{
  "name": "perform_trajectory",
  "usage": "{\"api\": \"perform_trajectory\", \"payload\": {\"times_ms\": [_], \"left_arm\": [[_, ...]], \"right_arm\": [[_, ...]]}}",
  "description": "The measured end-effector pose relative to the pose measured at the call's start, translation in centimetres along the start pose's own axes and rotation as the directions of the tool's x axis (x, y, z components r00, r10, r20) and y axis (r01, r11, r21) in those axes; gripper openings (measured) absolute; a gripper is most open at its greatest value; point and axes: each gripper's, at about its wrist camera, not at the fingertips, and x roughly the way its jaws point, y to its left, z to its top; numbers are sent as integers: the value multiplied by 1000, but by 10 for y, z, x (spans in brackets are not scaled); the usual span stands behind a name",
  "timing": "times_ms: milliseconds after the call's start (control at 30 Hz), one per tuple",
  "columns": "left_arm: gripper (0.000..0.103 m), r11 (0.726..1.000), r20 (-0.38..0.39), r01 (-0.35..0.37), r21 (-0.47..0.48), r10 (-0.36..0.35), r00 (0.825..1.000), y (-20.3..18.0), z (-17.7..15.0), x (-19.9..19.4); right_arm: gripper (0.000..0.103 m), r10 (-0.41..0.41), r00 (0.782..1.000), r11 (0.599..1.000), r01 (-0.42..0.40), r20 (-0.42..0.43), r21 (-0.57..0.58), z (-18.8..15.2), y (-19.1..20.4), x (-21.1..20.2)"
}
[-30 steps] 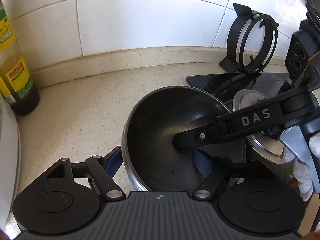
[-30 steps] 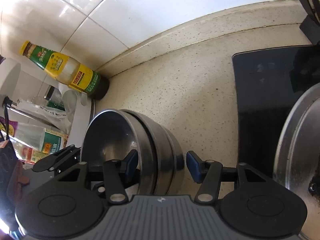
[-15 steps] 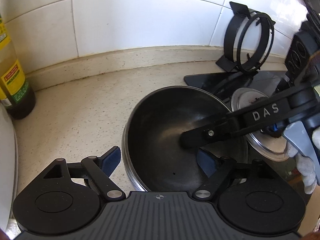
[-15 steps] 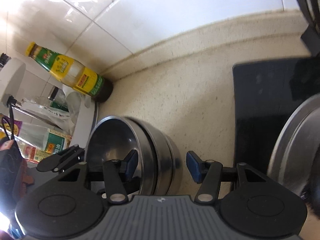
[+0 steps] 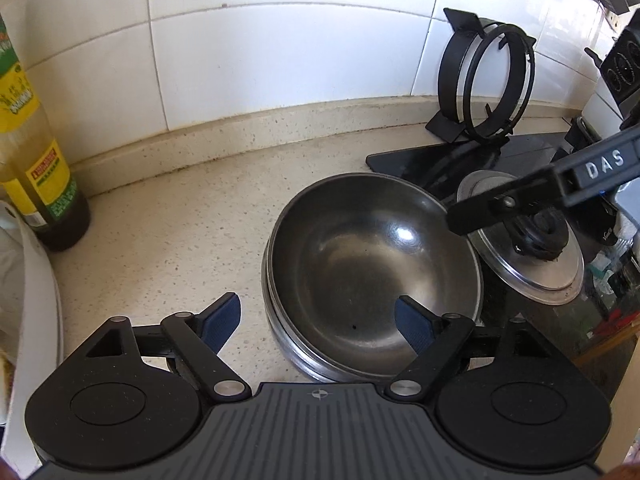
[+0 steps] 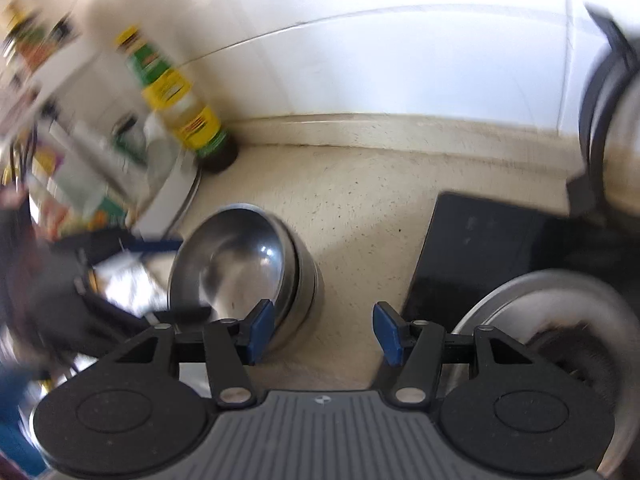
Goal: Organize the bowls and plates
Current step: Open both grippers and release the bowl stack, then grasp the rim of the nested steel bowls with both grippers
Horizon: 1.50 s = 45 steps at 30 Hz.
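Observation:
A stack of nested steel bowls (image 5: 372,272) stands on the speckled counter. My left gripper (image 5: 318,322) is open over the stack's near-left rim. One blue pad hangs inside the top bowl, the other outside it, and neither touches. My right gripper's black finger (image 5: 560,184) reaches in from the right, its tip above the bowl's far-right rim. In the blurred right wrist view the bowls (image 6: 240,264) sit left of my right gripper (image 6: 324,336). It is open with only bare counter between its pads.
A steel pot lid (image 5: 532,248) with a black knob lies on the black glass hob (image 5: 420,160) right of the bowls. A black burner ring (image 5: 492,84) leans on the tiled wall. An oil bottle (image 5: 36,152) and a white appliance (image 5: 36,300) stand at the left.
My left gripper's jaws widened away from the bowl rim. My right gripper rose out of the top bowl, drew off to the right and rolled, so the rim is no longer between its pads.

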Motion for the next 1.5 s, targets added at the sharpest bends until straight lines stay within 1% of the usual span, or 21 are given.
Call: {"api": "perform_trajectory", "payload": {"times_ms": [67, 133, 233, 300, 367, 433, 467, 533, 633, 733, 833, 900, 967, 1033, 1067, 1133, 1167, 1267, 1333, 1433, 1500], "left_arm": [[90, 1000, 13, -3, 16, 2, 1000, 1, -1, -10], [92, 999, 35, -18, 36, 17, 999, 4, -3, -22], [96, 998, 75, -27, 60, 23, 997, 14, -7, -39], [97, 996, 86, -39, 86, 32, 996, 21, -10, -42], [97, 992, 91, -33, 118, 22, 996, 26, -13, -40], [99, 988, 105, -8, 155, -8, 994, 30, -17, -38], [99, 984, 106, 7, 176, -26, 994, 31, -18, -37], [99, 977, 77, 50, 206, -67, 995, 31, -19, -35], [99, 963, 49, 89, 255, -105, 993, 32, -25, -36], [100, 943, 12, 143, 302, -154, 988, 30, -26, -31], [101, 919, -39, 187, 347, -185, 982, 30, -21, -8], [103, 918, -71, 205, 339, -192, 979, 33, -16, 11], [102, 911, -106, 255, 325, -233, 967, 35, -14, 28], [101, 897, -120, 280, 342, -253, 960, 30, -13, 38], [102, 887, -122, 292, 358, -266, 956, 26, -12, 41], [103, 888, -106, 261, 378, -238, 965, 24, -8, 49], [103, 890, -102, 258, 376, -237, 966, 26, -6, 53], [103, 908, -71, 238, 344, -227, 971, 35, -3, 58], [103, 921, -47, 203, 333, -199, 979, 37, -2, 62], [103, 936, -26, 151, 319, -150, 988, 37, 0, 67], [103, 939, -25, 139, 316, -138, 990, 36, 2, 67]], "right_arm": [[59, 3, 1000, 995, -5, -19, -105, -2, 7, -6], [60, -13, 999, 977, 4, -38, -212, -3, 12, -6], [60, -63, 990, 930, 13, -123, -368, -1, 18, 13], [60, -69, 982, 893, -17, -174, -450, 2, 22, 27], [60, -66, 975, 859, -52, -212, -509, 7, 25, 41], [60, -54, 970, 831, -88, -238, -549, 13, 30, 53], [60, -51, 963, 810, -115, -264, -575, 15, 33, 60], [60, -38, 949, 766, -175, -314, -619, 17, 36, 71], [60, -63, 925, 706, -224, -375, -672, 22, 40, 86], [60, -73, 901, 664, -275, -427, -695, 28, 40, 101], [60, -88, 886, 629, -305, -455, -715, 33, 40, 116], [60, -83, 879, 603, -331, -469, -726, 36, 43, 122], [60, -70, 874, 568, -362, -482, -739, 40, 45, 128], [60, -45, 868, 536, -397, -494, -745, 44, 48, 136], [61, -37, 870, 522, -402, -491, -752, 45, 50, 139], [62, -39, 885, 505, -384, -465, -773, 50, 49, 143], [62, -30, 889, 503, -381, -457, -775, 53, 47, 145], [65, -9, 906, 496, -364, -423, -788, 59, 45, 150], [65, 5, 915, 499, -353, -404, -792, 59, 45, 151], [65, 21, 923, 501, -343, -385, -795, 57, 45, 150], [65, 27, 926, 508, -336, -375, -793, 56, 44, 144]]}}
